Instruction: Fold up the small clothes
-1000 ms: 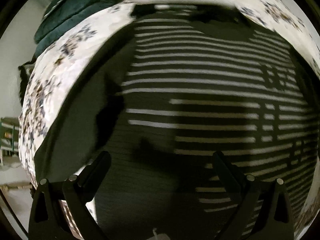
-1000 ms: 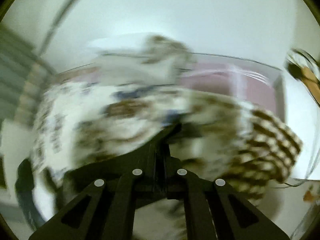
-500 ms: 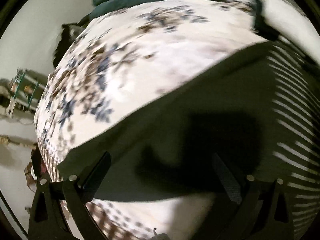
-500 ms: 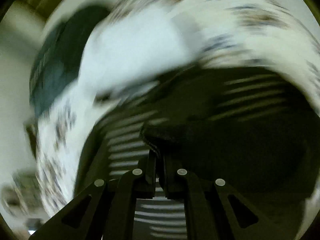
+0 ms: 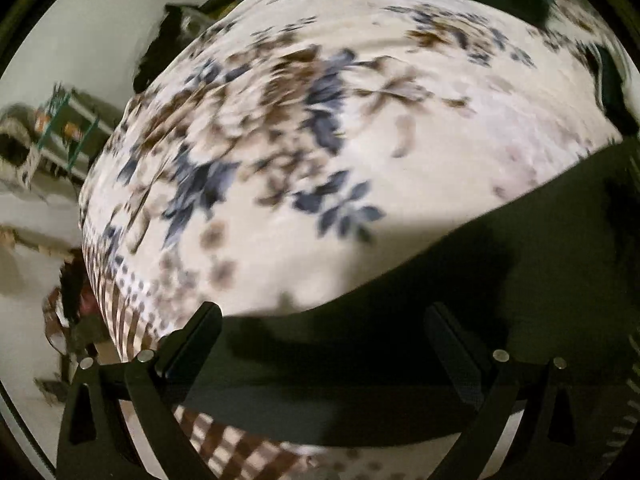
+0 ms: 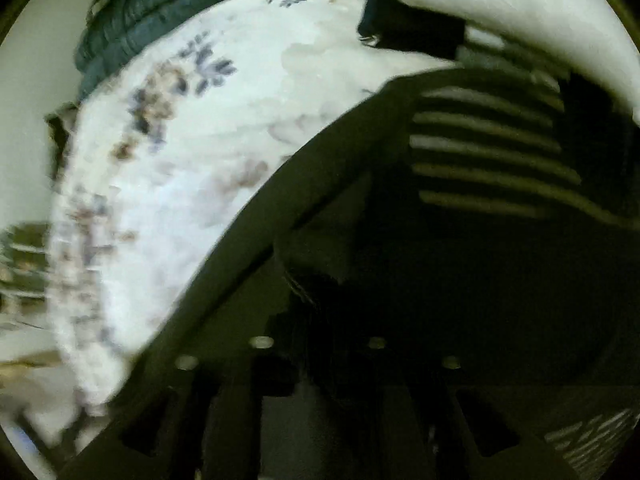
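Change: left view now shows mostly floral bedspread (image 5: 320, 152); stripes nearly gone.
Garment: dark striped garment (image 5: 460, 300) lies under left gripper (image 5: 324, 332), jaws spread wide, empty.
Right gripper (image 6: 320, 320): blurred, grip unclear.

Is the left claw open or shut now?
Open. The left claw has its two fingers spread wide apart over the dark garment, and nothing sits between them.

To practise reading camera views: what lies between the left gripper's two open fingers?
In the left wrist view, the dark garment fills the gap between the left gripper fingers, lying on the flowered bedspread.
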Tool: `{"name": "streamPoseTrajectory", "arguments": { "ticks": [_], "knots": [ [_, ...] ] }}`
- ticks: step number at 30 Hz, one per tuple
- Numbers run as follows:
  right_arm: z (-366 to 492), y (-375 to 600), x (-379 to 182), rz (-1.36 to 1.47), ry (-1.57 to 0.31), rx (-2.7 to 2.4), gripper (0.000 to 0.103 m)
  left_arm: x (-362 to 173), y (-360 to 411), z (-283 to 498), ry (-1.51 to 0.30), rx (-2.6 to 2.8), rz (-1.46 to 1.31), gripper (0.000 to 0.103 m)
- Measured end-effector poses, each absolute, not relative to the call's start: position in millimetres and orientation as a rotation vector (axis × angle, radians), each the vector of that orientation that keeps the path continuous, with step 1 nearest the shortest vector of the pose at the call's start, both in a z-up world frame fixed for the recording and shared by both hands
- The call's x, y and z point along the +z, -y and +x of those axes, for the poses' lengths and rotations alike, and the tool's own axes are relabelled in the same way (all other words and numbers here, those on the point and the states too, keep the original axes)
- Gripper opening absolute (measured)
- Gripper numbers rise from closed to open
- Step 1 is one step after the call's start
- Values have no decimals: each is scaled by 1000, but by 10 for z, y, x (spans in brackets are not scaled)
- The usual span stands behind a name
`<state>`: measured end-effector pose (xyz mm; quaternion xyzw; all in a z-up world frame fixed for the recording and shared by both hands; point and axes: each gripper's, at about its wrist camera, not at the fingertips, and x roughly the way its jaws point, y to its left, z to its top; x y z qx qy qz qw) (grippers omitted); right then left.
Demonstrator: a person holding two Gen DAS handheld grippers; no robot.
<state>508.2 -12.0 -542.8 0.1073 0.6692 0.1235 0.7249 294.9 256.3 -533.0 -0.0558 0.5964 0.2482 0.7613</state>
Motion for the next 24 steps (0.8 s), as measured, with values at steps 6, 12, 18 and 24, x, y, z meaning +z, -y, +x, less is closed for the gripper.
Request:
{"name": "streamPoseTrajectory", "arguments": {
  "ticks": [6,12,18,24],
  "knots": [
    [4427,982,-5020,338,-1452,76,76,-5225,-3089,2442,-1329,595,-261,103],
    [4054,1642,-5189,257,-1538,-112,76,-5415,-3641,1943,-1310,677,-520,103],
    [3863,1820,-5427,190,-1576,-181,76,-5911,-3867,1853,-1330,623,-677,103],
    [3831,1573,-5572,144,-1601,-142,76,-5710,-3976,1912,-1195,607,-714,5]
  ]
}}
